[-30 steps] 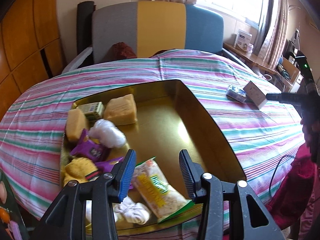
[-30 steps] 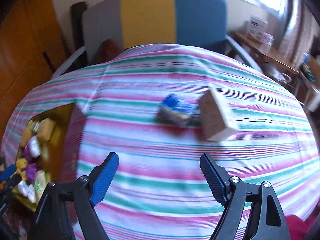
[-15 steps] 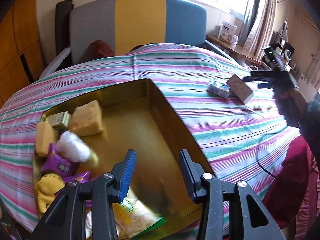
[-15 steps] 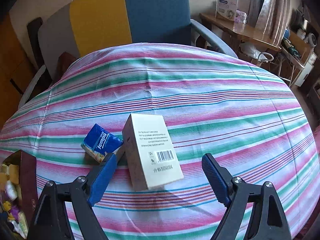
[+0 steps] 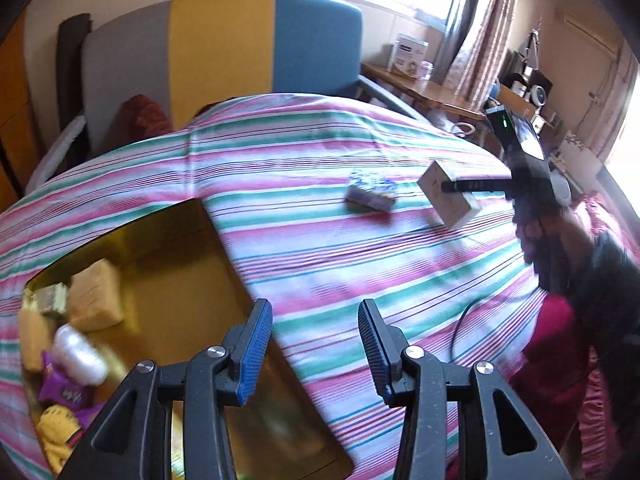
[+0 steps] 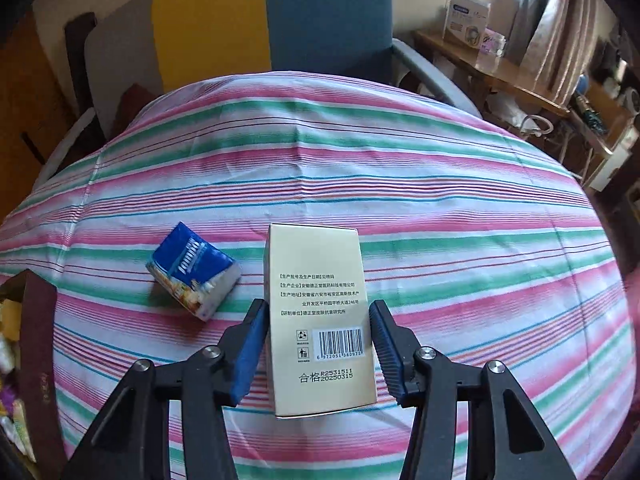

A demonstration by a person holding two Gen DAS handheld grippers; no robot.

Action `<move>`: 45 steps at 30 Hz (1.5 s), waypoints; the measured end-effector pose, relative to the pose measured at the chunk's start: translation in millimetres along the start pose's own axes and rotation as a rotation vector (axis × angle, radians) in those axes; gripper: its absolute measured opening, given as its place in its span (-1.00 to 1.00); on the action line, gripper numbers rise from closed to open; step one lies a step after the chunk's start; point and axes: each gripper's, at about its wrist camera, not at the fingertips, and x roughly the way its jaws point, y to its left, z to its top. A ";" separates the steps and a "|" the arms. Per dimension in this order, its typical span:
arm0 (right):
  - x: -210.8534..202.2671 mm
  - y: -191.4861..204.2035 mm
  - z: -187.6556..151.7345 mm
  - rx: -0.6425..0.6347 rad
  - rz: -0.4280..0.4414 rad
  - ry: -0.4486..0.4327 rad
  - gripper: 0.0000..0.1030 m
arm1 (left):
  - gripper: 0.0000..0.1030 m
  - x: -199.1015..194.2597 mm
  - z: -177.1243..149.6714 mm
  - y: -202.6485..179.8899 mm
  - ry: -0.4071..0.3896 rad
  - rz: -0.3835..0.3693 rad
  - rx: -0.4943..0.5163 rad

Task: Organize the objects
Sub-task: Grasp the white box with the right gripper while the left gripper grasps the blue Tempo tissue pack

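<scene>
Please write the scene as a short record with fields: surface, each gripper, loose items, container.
surface: table with striped cloth
right gripper: jaws closing around the cream box, pads at its two sides
left gripper: holds nothing, above the edge of the gold tray
loose item: blue tissue pack, lying left of the box, apart from it
container: gold tray, with snack packets in it
</scene>
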 end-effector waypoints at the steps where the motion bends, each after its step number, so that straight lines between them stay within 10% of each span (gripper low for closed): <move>1: -3.8 -2.3 -5.5 -0.009 -0.044 -0.009 0.01 | -0.13 4.3 5.1 -4.5 0.007 -0.011 -0.005; 8: -5.5 -20.0 -26.7 0.040 -0.078 -0.012 0.02 | -0.09 55.4 46.1 -44.3 0.081 -0.100 0.003; 11: -3.3 -25.6 -26.8 0.069 -0.038 -0.008 0.02 | 0.48 81.3 60.2 -64.0 0.095 -0.073 0.086; 25: -1.6 -33.6 -27.1 0.123 0.025 0.007 0.27 | 0.95 199.6 114.7 -89.2 0.154 0.019 0.293; 34: -0.4 -36.0 -26.4 0.128 0.022 0.018 0.36 | 0.94 245.0 129.8 -96.0 0.209 0.032 0.338; 36: 0.6 -35.8 -26.6 0.127 0.023 0.022 0.37 | 0.50 253.0 127.2 -95.9 0.233 0.047 0.345; 45: 8.2 -23.1 -28.7 0.041 0.000 0.043 -0.02 | 0.45 168.2 97.6 -92.9 0.098 0.007 0.267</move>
